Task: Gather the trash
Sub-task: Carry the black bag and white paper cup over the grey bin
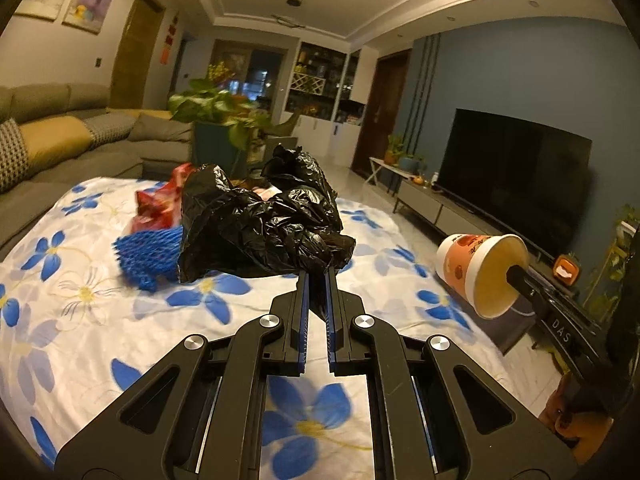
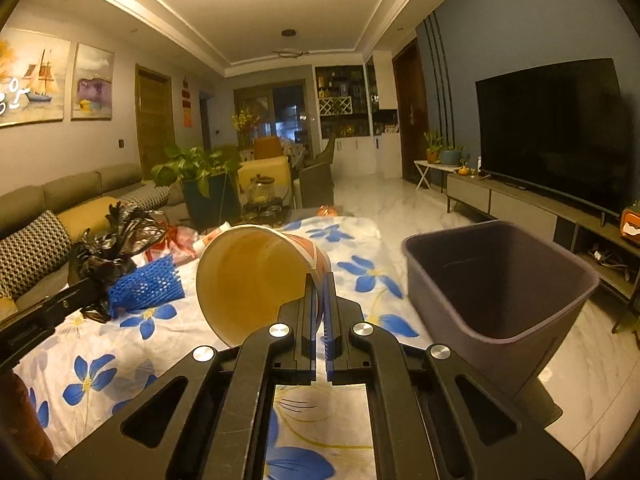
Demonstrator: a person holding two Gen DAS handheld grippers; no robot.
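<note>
the right gripper [image 2: 319, 280] is clamped on the rim of a paper cup [image 2: 256, 276], one finger inside the mouth and one outside against the printed wall, so the cup hangs on its side above the flowered table [image 2: 100, 364] with its open mouth turned toward the camera. the left gripper [image 1: 318, 276] is closed on a fold of a crumpled black trash bag [image 1: 260, 220], which sits bunched on the cloth beside a blue foam net [image 1: 150, 254] and a red wrapper [image 1: 160, 208]. a grey bin [image 2: 496, 280] stands just off the table edge to the right of the cup, empty as far as can be seen and open upward. the step in hand looks like carrying the cup across to that bin. to do it well, keep the pinch firm on the rim, since a thin paper wall held at one point can buckle or slip; swing the cup right until it is over the middle of the opening, not over the near rim, and lower it somewhat before releasing so it drops inside rather than bouncing off the edge. whether any liquid is left in the cup cannot be told, so keeping the mouth from tipping further down over the cloth is prudent. the left side should hold the bag steady and clear of the path, and the net and wrapper remain for later.
</note>
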